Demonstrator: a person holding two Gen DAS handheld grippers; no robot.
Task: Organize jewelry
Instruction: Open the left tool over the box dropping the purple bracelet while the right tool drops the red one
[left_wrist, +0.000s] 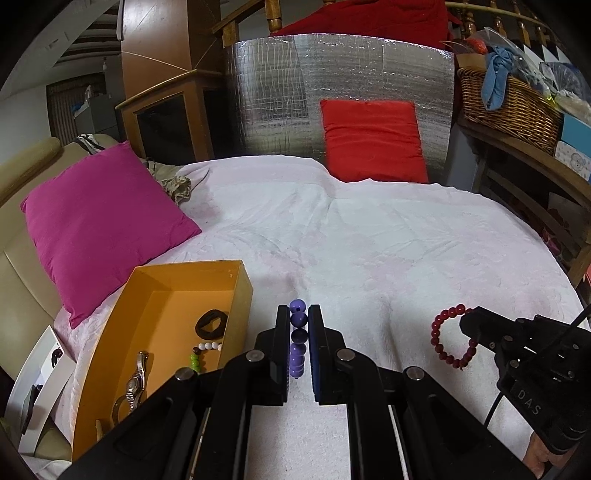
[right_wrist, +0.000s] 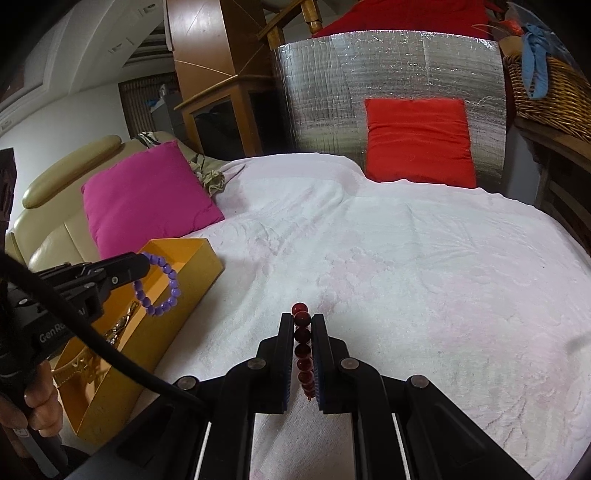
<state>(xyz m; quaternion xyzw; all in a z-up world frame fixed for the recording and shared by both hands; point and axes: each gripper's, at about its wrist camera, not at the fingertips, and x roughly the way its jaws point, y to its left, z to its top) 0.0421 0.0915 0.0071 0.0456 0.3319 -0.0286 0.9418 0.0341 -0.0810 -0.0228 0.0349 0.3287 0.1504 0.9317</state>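
1. Left gripper (left_wrist: 298, 325) is clamped on the purple bracelet (left_wrist: 297, 338), carried edge-on so the beads can't slip.
2. Right gripper (right_wrist: 303, 332) pinches the red bracelet (right_wrist: 303, 350) likewise.
3. Box (left_wrist: 207, 271) sits at 9 o'clock, probably where both go.

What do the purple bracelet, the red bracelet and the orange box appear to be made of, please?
Purple bracelet: glossy beads with bright highlights, probably plastic or glass. Red bracelet: dark, shiny round beads, possibly glass or polished stone. Orange box: matte, thin flat walls with creased corners, likely cardboard.
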